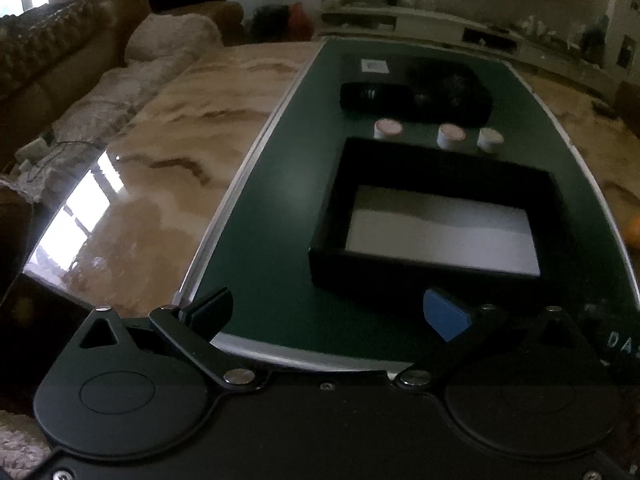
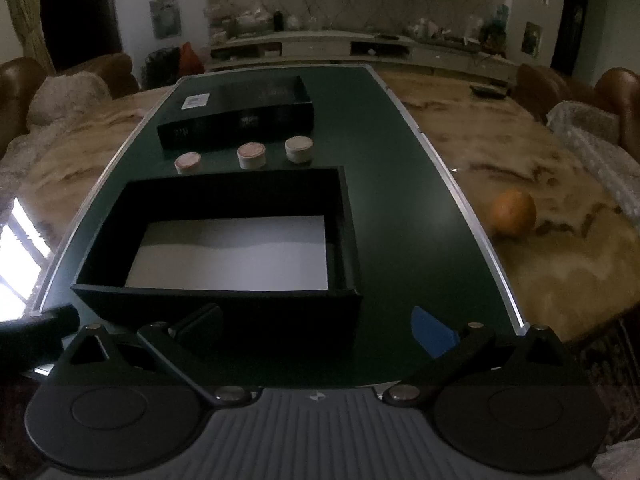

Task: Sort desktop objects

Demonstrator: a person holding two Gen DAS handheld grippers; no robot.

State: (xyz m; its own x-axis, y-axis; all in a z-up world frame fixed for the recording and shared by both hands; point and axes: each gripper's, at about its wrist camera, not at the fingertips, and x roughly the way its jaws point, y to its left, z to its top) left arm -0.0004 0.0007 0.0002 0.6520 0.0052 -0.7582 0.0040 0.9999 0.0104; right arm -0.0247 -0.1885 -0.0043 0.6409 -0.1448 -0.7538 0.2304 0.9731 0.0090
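Observation:
An open black box (image 1: 436,184) with a white floor, also in the right wrist view (image 2: 224,196), sits on a green mat (image 1: 280,208). Three small round white tins (image 1: 387,128) (image 1: 451,135) (image 1: 490,139) stand in a row behind it; they show in the right wrist view as well (image 2: 188,163) (image 2: 251,155) (image 2: 298,149). A closed black box (image 2: 240,110) lies behind them. My left gripper (image 1: 328,314) is open and empty above the mat's near edge. My right gripper (image 2: 316,330) is open and empty just in front of the open box.
The mat lies on a glossy marble table (image 1: 180,152). An orange (image 2: 514,213) sits on the table right of the mat. Brown sofas (image 1: 48,64) and cushions surround the table. A low TV cabinet (image 2: 340,46) stands at the far wall.

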